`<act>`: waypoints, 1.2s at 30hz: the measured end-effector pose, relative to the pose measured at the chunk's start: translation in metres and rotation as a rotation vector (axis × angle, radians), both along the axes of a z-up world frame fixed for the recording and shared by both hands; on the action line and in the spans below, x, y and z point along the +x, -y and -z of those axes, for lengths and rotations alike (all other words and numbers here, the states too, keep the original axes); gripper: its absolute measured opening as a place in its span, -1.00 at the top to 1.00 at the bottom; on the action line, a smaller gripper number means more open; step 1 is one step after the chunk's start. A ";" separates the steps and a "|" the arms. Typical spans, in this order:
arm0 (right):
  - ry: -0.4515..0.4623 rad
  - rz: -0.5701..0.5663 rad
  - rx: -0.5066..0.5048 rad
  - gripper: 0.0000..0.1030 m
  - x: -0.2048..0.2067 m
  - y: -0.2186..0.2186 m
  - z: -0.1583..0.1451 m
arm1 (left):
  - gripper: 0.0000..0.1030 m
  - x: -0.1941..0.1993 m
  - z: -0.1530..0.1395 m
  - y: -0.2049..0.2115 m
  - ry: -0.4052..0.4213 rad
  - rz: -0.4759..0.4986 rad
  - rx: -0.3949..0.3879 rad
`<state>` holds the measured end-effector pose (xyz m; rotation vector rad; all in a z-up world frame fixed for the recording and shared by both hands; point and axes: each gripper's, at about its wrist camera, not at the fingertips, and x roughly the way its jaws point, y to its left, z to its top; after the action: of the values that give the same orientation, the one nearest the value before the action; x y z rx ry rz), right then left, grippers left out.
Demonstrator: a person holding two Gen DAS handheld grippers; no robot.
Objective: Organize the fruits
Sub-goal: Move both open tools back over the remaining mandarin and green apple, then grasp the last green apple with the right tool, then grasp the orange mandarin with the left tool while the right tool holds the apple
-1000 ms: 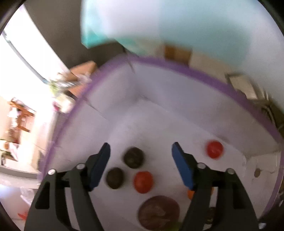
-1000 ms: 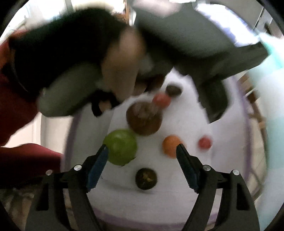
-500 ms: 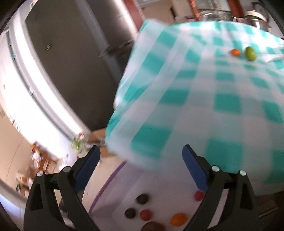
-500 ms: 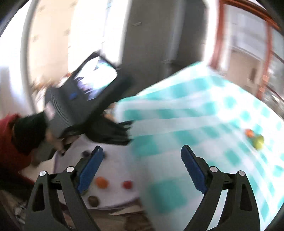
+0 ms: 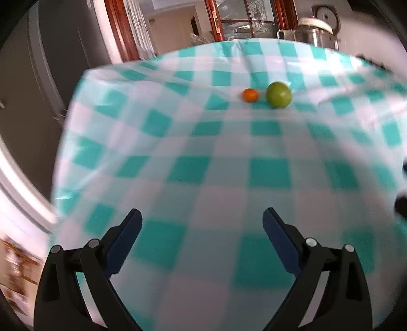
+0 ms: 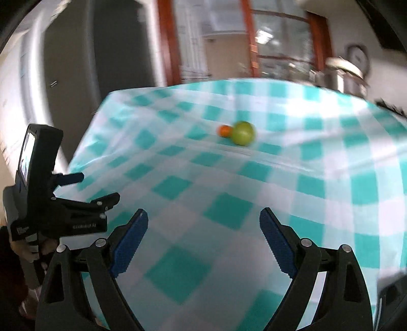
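**A:** Where is the fruit?

**B:** A green fruit (image 5: 278, 94) and a small orange fruit (image 5: 250, 95) sit side by side, just about touching, toward the far part of a table (image 5: 178, 142) under a teal-and-white checked cloth. From the right wrist view the green one partly overlaps the orange one.

**A:** And the grippers?

**B:** The left hand-held gripper (image 5: 202, 224) hangs over the near half of the cloth, its blue-padded fingers (image 5: 124, 239) spread wide with only checked cloth between them. Its jaws have just been opening; the last half second adds a little more. The right hand-held gripper (image 6: 203, 224) is likewise spread and holds nothing, having widened within the last second. Both are well short of the fruit.

**A:** Does either camera catch the other tool?

**B:** The right wrist view shows the left one at its left edge, above the table's near corner, with a small lit screen (image 6: 26, 152) on its back and a hand (image 6: 33, 249) on its grip.

**A:** Beyond the table?

**B:** Wood-framed glass doors (image 5: 244, 23), a metal pot (image 5: 315, 33) at the far edge, a dark door (image 6: 114, 45) at left. Much is motion-blurred.
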<state>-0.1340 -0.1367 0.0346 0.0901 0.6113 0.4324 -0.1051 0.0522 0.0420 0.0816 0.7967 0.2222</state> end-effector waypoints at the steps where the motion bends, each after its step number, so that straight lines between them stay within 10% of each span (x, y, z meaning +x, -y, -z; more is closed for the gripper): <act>1: -0.017 0.006 0.017 -0.69 0.005 0.006 0.000 | -0.87 0.014 0.001 -0.001 0.001 -0.006 -0.035; 11: -0.171 0.062 -0.047 -0.69 0.113 0.010 -0.006 | -0.91 0.134 0.016 -0.010 0.027 -0.044 -0.236; 22: -0.296 0.102 -0.090 -0.69 0.274 -0.035 0.038 | -0.91 0.128 0.016 -0.031 0.110 -0.044 -0.405; 32: -0.314 0.110 -0.164 -0.68 0.340 -0.078 0.042 | -0.91 0.128 0.017 -0.036 0.120 -0.048 -0.438; 34: -0.281 0.094 -0.140 -0.23 0.333 -0.074 0.039 | -0.91 0.129 0.017 -0.036 0.119 -0.051 -0.439; 36: -0.270 0.109 -0.127 -0.26 0.322 -0.066 0.038 | -0.91 0.129 0.018 -0.036 0.116 -0.055 -0.440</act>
<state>0.1881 -0.0704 -0.0033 0.0605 0.8938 0.2764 0.0238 0.0886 0.0242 -0.3651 0.7172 0.0989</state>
